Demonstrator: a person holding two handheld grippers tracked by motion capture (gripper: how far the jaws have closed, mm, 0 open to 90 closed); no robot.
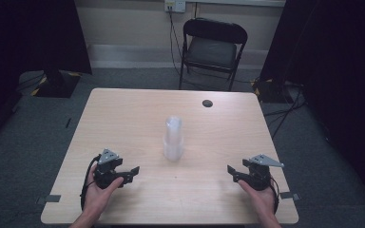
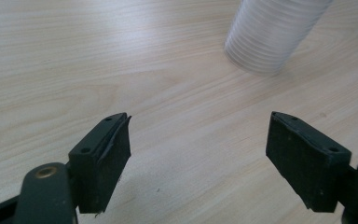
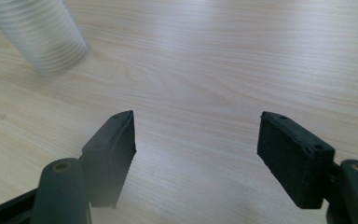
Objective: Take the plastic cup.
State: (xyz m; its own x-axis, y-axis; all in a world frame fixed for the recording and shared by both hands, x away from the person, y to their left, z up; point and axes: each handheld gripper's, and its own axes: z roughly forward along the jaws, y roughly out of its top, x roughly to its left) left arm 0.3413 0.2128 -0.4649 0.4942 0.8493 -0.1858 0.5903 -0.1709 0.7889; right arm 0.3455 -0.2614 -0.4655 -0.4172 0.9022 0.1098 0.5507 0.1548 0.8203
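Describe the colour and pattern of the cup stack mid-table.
Translucent white cup stack with fine horizontal ribbing, clearest in the left gripper view.

Each hand carries a black claw: the left claw (image 1: 134, 169) and the right claw (image 1: 229, 169) both bear a grey three-cornered plate, screw-holed rectangular jaw blocks and a trailing black cable. Forearms are bare, unsleeved.

Counter (image 1: 123, 123): pale wood grain, smooth, soft sheen. Cup stack (image 1: 173, 137): translucent whitish plastic, ribbed by stacked rims. Left tongs (image 2: 198, 161): matt black pads, rubbery look, edges slightly rough. Right tongs (image 3: 196, 158): same matt black. Chair (image 1: 212, 47): black, dull padded seat.
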